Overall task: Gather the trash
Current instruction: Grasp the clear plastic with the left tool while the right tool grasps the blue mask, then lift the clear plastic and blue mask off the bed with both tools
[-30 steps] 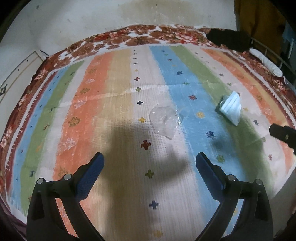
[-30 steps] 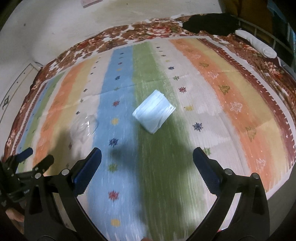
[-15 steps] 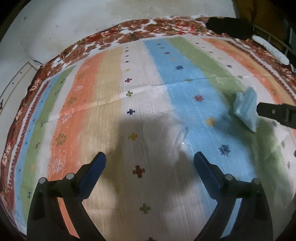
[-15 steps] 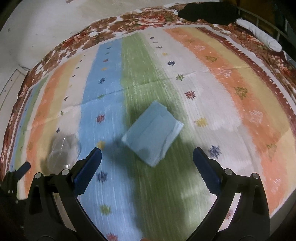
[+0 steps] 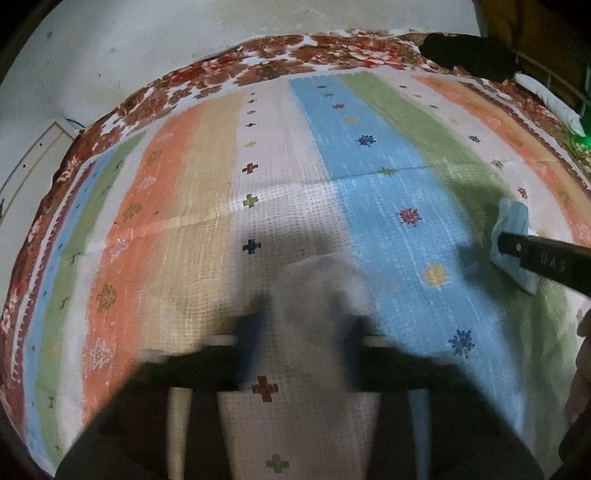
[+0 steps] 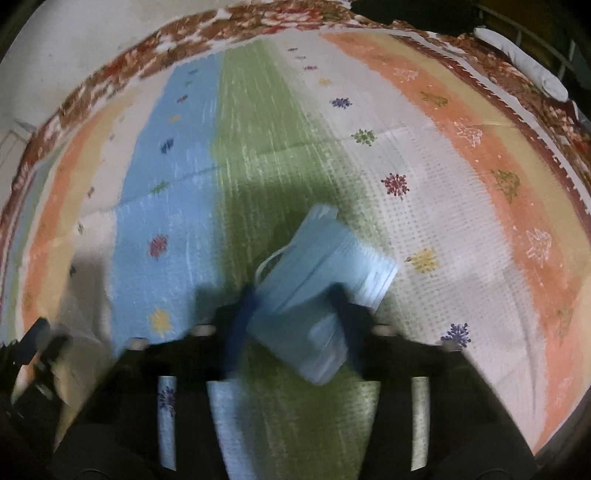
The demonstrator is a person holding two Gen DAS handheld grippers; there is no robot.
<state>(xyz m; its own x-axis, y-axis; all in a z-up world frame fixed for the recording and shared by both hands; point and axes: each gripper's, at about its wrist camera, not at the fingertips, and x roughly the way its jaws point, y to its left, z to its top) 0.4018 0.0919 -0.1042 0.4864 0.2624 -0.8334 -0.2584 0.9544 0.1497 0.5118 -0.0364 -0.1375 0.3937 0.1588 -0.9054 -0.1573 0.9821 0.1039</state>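
Observation:
A crumpled clear plastic wrapper [image 5: 317,295] lies on the striped rug [image 5: 207,192]. My left gripper [image 5: 306,332] has its blurred fingers tight against both sides of it. A light blue face mask [image 6: 321,280] lies on the rug's green stripe. My right gripper [image 6: 291,325] has its blurred fingers closed in on the mask's near end. The mask also shows in the left wrist view [image 5: 513,236] at the far right, with the right gripper's finger [image 5: 543,258] across it.
The rug [image 6: 461,206] lies on a pale floor [image 5: 184,33]. A black bundle [image 5: 465,55] and a white roll [image 5: 550,99] lie at the rug's far right edge. The left gripper's body shows in the right wrist view [image 6: 33,347] at the lower left.
Both grippers dropped toward the rug and their jaws closed in, the left around the plastic wrapper, the right around the blue mask. Both were wide open before.

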